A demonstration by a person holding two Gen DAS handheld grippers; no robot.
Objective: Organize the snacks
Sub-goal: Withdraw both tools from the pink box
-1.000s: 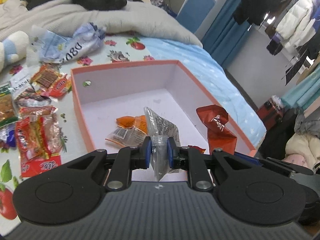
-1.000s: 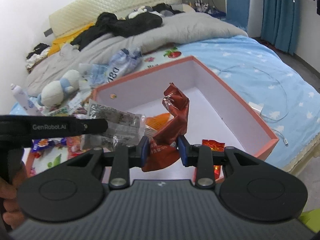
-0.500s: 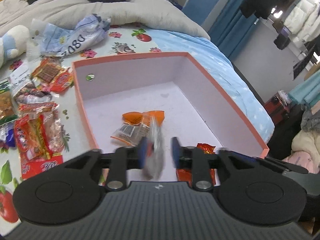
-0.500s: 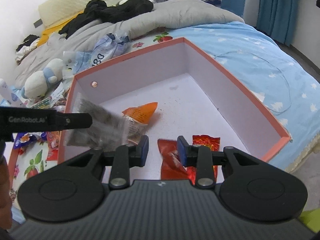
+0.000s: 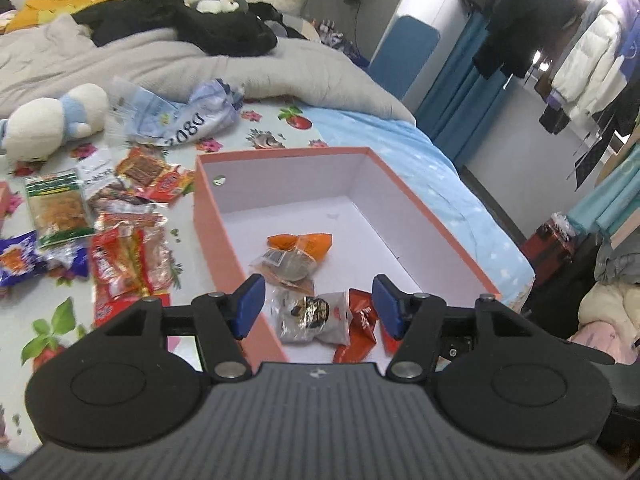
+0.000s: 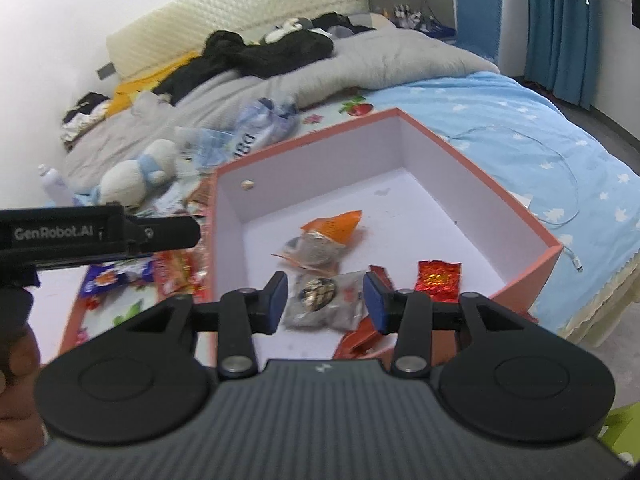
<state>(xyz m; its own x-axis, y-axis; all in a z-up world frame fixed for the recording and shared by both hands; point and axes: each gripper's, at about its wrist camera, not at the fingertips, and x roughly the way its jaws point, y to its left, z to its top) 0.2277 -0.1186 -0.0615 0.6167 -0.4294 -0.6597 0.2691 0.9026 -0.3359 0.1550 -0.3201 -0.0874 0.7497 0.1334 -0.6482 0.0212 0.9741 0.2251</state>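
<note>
Between the blue pads of the left gripper (image 5: pixel 318 307) nothing was pinched: its jaws had just been opening and stood spread wide above the near end of the pink box (image 5: pixel 432 216). Below that gap a clear packet with a dark round snack (image 5: pixel 310 316) lay loose on the white floor of the box, touching a crumpled red-brown wrapper (image 5: pixel 360 326) on its right. The right gripper (image 6: pixel 325 303) also had its jaws apart, having just opened a little, with no packet pressed between them; in its view the same clear packet (image 6: pixel 326 304) and the wrapper (image 6: pixel 360 334) rested on the box floor near the front wall. A shiny red sachet (image 6: pixel 437 281) lay to the right of them, and an orange packet (image 6: pixel 334 224) over another clear one sat farther in. The far half of the box (image 6: pixel 472 168) was bare. Left of the box, more snack packets (image 5: pixel 124 256) were strewn on the flowered bed sheet (image 5: pixel 264 136), with a white plush toy (image 5: pixel 52 118) beyond them.
</note>
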